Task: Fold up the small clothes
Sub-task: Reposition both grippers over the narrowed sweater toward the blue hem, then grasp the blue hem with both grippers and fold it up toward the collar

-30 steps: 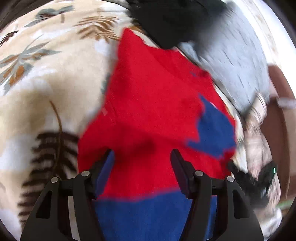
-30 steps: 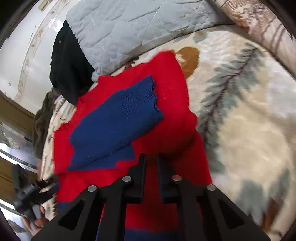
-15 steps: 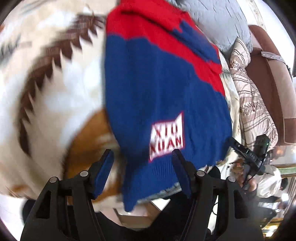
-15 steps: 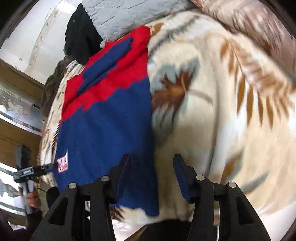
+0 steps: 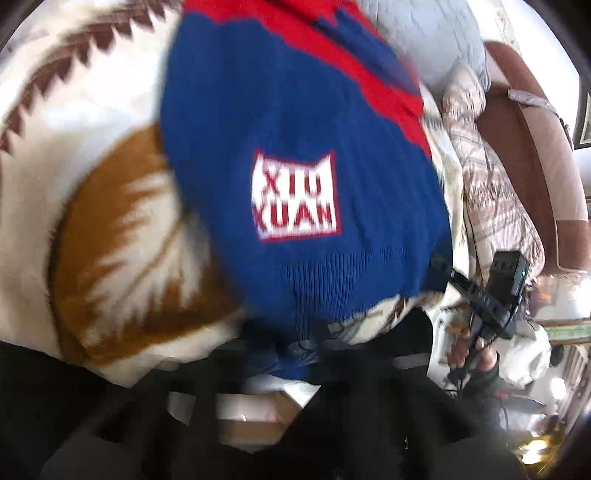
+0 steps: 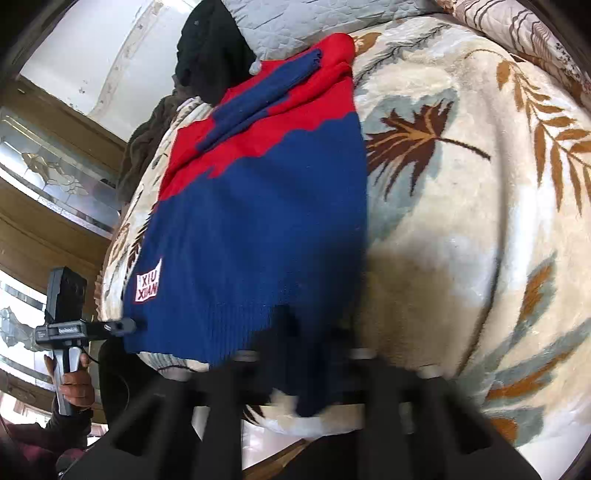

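A small red and blue knit sweater (image 5: 295, 118) lies on a leaf-patterned blanket (image 5: 110, 206), blue hem toward me, with a white "XIU XUAN" patch (image 5: 295, 199). In the right wrist view the sweater (image 6: 258, 206) has a blue sleeve (image 6: 266, 99) folded across its red top. My left gripper (image 5: 299, 350) is blurred at the hem's left corner, jaws close around the fabric. My right gripper (image 6: 306, 332) is at the hem's right corner, blurred, fingers on either side of the cloth. The left gripper also shows in the right wrist view (image 6: 122, 326).
A grey quilted pillow (image 6: 295, 22) and a black garment (image 6: 210, 55) lie beyond the sweater. A brown sofa (image 5: 524, 155) with a patterned cover stands to the right. The blanket's front edge (image 6: 295, 421) drops off just below the hem.
Both grippers pulled back from the sweater's red top to its blue hem at the blanket's front edge. The jaws, open half a second ago, have closed in on the hem corners.
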`<state>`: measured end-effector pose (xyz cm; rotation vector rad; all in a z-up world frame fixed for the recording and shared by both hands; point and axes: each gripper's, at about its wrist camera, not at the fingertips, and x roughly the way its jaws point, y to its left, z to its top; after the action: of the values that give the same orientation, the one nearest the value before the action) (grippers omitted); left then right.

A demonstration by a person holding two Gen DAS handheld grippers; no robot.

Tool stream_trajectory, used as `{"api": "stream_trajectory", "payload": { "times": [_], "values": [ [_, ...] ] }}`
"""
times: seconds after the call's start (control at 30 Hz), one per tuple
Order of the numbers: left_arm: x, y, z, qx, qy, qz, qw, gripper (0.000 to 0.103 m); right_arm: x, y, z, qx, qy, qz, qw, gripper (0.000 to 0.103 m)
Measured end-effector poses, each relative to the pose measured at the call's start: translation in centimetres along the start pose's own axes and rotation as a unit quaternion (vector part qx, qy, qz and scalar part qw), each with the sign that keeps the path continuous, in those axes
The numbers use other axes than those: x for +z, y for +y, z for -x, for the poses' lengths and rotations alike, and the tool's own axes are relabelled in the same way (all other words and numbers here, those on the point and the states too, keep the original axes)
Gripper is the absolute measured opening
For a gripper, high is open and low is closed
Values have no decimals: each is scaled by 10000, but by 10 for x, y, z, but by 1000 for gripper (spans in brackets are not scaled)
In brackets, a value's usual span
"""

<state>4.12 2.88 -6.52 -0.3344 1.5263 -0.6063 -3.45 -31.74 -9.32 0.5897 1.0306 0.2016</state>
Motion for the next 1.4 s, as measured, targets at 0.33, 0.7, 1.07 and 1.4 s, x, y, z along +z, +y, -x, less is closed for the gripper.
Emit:
{"api": "stream_trajectory", "payload": {
  "times": [0.33, 0.7, 1.07, 1.4],
  "values": [
    [7, 6, 51, -1047, -669, 7, 9922, 7, 2, 7, 46, 656, -660, -138, 9956, 6],
    [45, 12, 86, -1460, -1354, 158, 9798, 7, 31, 21, 59, 1309, -1127, -438, 9840, 6],
    [119, 17, 108, -1425, -2030, 442, 9677, 7, 107, 24, 44, 1631, -1845, -801, 9659, 6],
    [218, 16, 93, -1195, -2178, 665, 9664, 7, 179, -2, -8, 1851, -2133, -1501, 9475, 6]
  ]
}}
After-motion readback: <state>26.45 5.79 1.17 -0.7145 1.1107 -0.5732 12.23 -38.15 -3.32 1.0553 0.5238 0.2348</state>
